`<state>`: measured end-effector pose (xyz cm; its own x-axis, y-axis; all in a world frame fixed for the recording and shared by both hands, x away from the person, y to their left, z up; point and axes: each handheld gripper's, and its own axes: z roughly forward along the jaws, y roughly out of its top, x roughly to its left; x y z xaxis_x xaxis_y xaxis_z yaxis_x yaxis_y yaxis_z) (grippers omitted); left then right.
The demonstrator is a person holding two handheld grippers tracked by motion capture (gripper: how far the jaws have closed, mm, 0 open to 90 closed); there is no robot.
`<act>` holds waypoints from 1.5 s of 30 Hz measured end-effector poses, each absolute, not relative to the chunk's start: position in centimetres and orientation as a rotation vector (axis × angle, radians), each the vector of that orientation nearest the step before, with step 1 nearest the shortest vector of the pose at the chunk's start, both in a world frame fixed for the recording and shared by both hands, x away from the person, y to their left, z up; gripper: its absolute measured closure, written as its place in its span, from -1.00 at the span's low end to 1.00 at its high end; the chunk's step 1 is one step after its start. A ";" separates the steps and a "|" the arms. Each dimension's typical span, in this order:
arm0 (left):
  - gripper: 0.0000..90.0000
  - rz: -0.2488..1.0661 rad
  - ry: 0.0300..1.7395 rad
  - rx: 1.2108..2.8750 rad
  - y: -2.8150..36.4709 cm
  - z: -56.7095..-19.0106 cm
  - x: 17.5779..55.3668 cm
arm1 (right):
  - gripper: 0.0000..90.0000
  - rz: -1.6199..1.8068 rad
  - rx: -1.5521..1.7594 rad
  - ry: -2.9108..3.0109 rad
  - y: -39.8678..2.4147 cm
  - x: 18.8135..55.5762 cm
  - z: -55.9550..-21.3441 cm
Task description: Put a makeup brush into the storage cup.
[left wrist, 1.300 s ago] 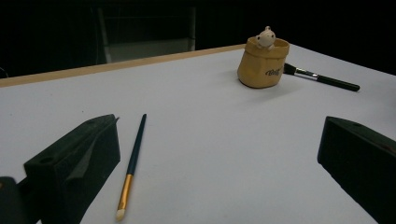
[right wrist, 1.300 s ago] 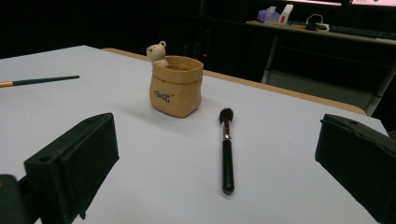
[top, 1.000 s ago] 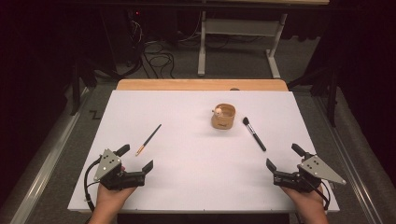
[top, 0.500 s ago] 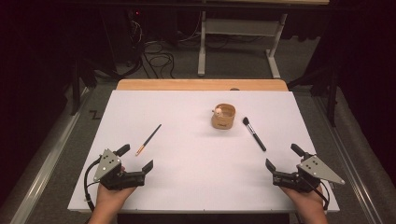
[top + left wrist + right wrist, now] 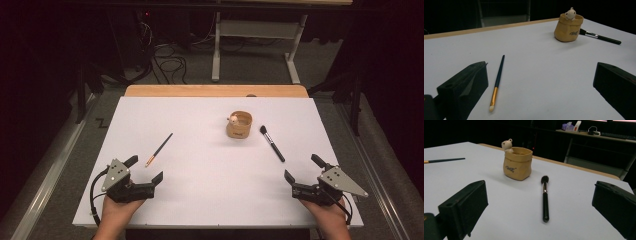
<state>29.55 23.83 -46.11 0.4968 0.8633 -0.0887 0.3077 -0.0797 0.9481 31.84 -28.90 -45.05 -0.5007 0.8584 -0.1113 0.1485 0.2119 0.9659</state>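
Observation:
A tan bag-shaped cup (image 5: pixel 239 125) with a small bear figure on its rim stands upright on the white table (image 5: pixel 210 200), right of centre. Beside it on the right lies a black makeup brush (image 5: pixel 272 144), bristles pointing away from me. A thin dark paintbrush (image 5: pixel 159 149) with a gold ferrule lies at the left. My left gripper (image 5: pixel 145 169) stands open just short of the paintbrush (image 5: pixel 497 80), holding nothing. At the front right, my right gripper (image 5: pixel 303 168) is open and holds nothing, and the makeup brush (image 5: pixel 545 200) lies ahead between its jaws.
A wooden strip (image 5: pixel 215 90) runs along the table's far edge. Beyond it on the floor are a metal table frame (image 5: pixel 260 35) and loose cables (image 5: pixel 165 55). Wide bare surface lies between the two grippers.

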 end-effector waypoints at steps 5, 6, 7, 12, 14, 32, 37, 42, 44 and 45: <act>-0.98 0.601 1.053 1.639 24.3 -46.2 29.8 | -0.98 1.334 0.940 1.812 -29.0 31.9 -45.1; -0.98 0.598 1.058 1.643 24.4 -46.2 29.8 | -0.98 1.325 0.942 1.812 -29.0 31.9 -45.2; -0.98 0.598 1.058 1.643 24.4 -46.2 29.8 | -0.98 1.325 0.942 1.812 -29.0 31.9 -45.2; -0.98 0.583 1.083 1.666 24.5 -46.5 30.1 | -0.98 1.326 0.946 1.816 -29.0 32.0 -45.3; -0.98 0.584 1.087 1.673 24.5 -46.5 30.2 | -0.98 1.325 0.946 1.817 -29.0 32.0 -45.3; -0.94 0.554 1.164 1.789 24.5 -46.9 30.9 | -0.98 1.329 0.931 1.829 -29.1 32.2 -45.5; -0.95 0.533 1.179 1.809 24.5 -47.0 31.1 | -0.98 1.333 0.936 1.825 -29.1 32.2 -45.4; -0.95 0.526 1.208 1.838 24.3 -47.0 31.7 | -0.98 1.330 0.952 1.825 -29.2 32.5 -45.6; -0.97 0.519 1.218 1.852 24.3 -47.1 31.8 | -0.98 1.321 0.957 1.829 -29.3 32.5 -45.8; -0.97 0.513 1.220 1.861 24.3 -47.2 31.9 | -0.98 1.321 0.957 1.829 -29.3 32.5 -45.8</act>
<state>31.89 24.25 -47.16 0.4444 0.8901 -0.1014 0.5502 -0.1819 0.8150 32.49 -29.34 -45.81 -0.5004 0.8597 -0.1029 0.1728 0.2156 0.9611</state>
